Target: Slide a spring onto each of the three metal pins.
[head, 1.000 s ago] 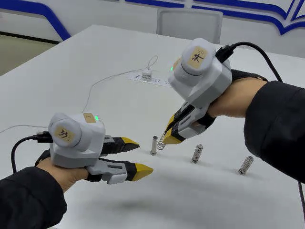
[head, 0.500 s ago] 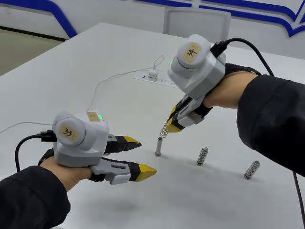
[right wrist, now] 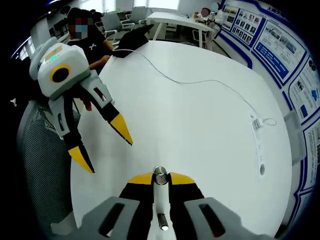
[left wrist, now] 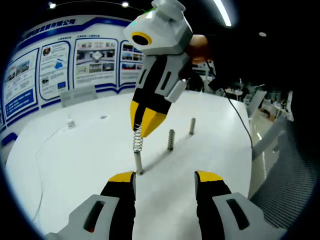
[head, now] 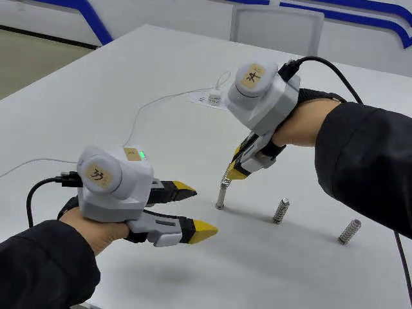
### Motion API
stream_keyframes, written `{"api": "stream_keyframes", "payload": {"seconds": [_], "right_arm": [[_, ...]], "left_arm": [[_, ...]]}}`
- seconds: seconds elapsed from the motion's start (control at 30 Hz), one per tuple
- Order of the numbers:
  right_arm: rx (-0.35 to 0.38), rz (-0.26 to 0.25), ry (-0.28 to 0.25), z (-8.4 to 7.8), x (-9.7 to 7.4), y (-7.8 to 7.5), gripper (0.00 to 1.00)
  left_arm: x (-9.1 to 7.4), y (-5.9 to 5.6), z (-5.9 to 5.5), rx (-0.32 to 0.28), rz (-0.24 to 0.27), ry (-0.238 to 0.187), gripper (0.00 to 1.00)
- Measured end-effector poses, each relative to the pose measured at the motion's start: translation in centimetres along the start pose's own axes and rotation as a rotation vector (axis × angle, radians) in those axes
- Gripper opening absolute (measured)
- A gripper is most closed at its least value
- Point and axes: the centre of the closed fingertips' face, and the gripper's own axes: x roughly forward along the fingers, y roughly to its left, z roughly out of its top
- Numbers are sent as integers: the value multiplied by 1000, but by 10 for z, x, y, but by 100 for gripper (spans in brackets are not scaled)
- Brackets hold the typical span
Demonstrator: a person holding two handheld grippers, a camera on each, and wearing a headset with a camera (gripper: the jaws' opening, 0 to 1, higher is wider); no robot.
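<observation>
The spring [left wrist: 137, 139], pinched in the right hand-held gripper [head: 233, 172], has been brought to the last bare pin's [head: 221, 198] top; sliding down remains. The left hand-held gripper [head: 203, 210] is held spread.

A row stood across the tabletop [head: 129, 84]
The bare pin [head: 221, 198] stood leftmost, beneath the spring [head: 225, 182] in the right gripper [head: 233, 172]; the second pin [head: 280, 210] and third pin [head: 349, 232] followed rightward; the left gripper [head: 201, 210] hung nearer the near edge.

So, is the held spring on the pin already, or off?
Not fully on: the spring stands upright, its lower end at the top of the pin, its upper end in the right gripper.
</observation>
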Motion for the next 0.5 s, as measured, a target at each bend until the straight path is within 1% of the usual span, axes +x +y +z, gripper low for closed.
{"api": "stream_keyframes", "payload": {"seconds": [0.2,0.5], "right_arm": [[-1,12,10,1,3,0,12],[-11,40,63,-1,14,0,12]], "left_arm": [[0,0,0,-3,0,0,48],[-1,1,1,-10,3,-6,48]]}}
